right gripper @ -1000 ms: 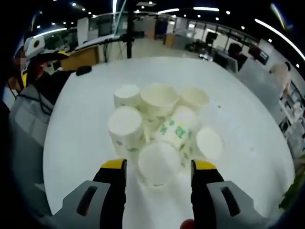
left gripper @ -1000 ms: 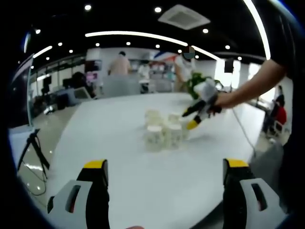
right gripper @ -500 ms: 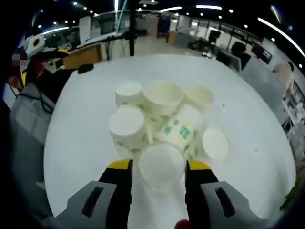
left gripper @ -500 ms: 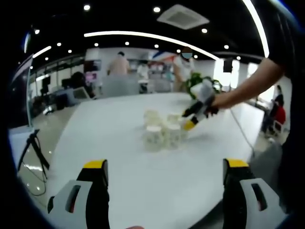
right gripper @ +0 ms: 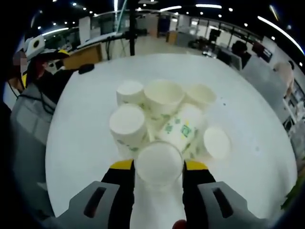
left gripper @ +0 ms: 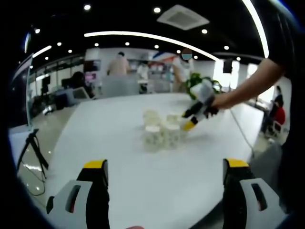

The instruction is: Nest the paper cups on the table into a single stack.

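In the right gripper view, the right gripper (right gripper: 158, 167) has its yellow-tipped jaws narrowed on either side of the nearest upturned paper cup (right gripper: 159, 163), apparently touching its sides (a firm grip cannot be told). This cup stands upright between the jaws at the near edge of the cup cluster (right gripper: 164, 112) on the white table (right gripper: 81, 129). The left gripper (left gripper: 164, 171), jaws wide and holding nothing, hangs well apart from the cups, so the right is nearer.
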